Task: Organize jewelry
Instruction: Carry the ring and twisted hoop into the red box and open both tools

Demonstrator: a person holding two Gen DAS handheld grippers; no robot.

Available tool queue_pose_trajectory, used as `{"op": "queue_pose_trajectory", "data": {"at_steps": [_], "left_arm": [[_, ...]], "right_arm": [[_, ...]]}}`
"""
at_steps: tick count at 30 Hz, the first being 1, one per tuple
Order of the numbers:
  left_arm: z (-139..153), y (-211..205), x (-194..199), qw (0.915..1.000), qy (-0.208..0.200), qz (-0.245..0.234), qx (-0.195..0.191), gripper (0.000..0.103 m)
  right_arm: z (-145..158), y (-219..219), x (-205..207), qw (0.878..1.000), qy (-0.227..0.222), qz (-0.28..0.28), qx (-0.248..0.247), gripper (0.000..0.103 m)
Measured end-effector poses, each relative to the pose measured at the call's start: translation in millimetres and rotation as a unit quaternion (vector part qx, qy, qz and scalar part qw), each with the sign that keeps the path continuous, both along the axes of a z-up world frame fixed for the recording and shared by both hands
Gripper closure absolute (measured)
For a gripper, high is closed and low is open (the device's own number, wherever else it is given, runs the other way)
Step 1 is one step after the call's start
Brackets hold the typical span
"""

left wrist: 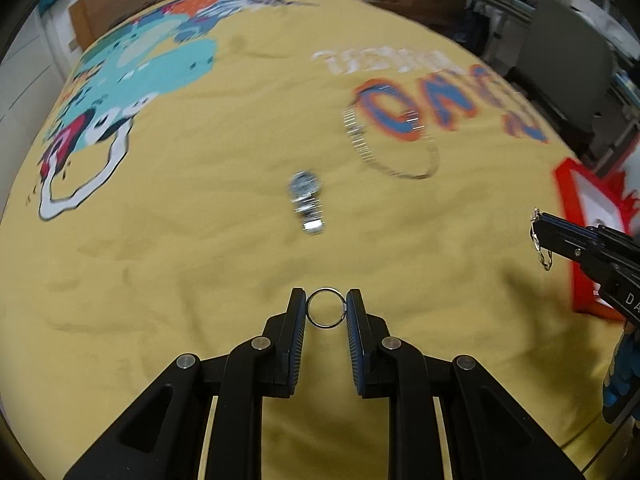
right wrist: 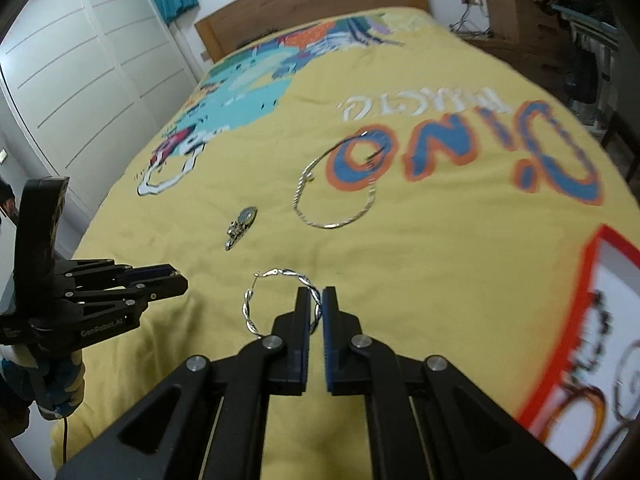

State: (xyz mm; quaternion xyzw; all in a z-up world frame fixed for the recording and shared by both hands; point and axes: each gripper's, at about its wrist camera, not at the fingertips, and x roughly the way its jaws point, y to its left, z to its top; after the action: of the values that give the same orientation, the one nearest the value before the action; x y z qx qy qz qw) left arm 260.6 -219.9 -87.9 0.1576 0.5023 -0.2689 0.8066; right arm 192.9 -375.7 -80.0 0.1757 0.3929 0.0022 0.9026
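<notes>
A yellow bedspread (right wrist: 420, 248) (cartoon print, big lettering) covers the bed. At its right edge sits a red-rimmed tray (right wrist: 592, 312). A chain (right wrist: 336, 184) lies looped mid-bed, a watch (right wrist: 242, 224) just left of it. The right gripper (right wrist: 319, 308) pinches a twisted hoop (right wrist: 276, 300); the left gripper (left wrist: 326, 308) clamps a ring (left wrist: 326, 307).

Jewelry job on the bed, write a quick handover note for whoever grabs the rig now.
Left tongs: shut on a small plain ring, lifted off the blanket.
Right tongs: shut on a twisted hoop earring.
On the yellow blanket: watch and chain necklace, untouched.
Red-edged tray lies at the right; already holds some pieces, blurred.
Left: likely place ring and earring, then fetch watch and necklace.
</notes>
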Motion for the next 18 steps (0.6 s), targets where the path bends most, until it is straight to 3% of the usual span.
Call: {"op": "queue_pose_trajectory", "data": {"at_steps": [9,18], "left_arm": [[25.7,-95.9,-69.3,0.9944,0.004,-0.097,-0.043,0.083],[14.2,-205.0,-132.6,0.9811,0.033,-0.18,-0.062,0.083]], "right_arm": [[14.9,-78.8,-97.5,0.996,0.016,-0.075,-0.038,0.098],[-1.1,-163.6,-152.3,0.986,0.051,-0.139,-0.076,0.098]]}}
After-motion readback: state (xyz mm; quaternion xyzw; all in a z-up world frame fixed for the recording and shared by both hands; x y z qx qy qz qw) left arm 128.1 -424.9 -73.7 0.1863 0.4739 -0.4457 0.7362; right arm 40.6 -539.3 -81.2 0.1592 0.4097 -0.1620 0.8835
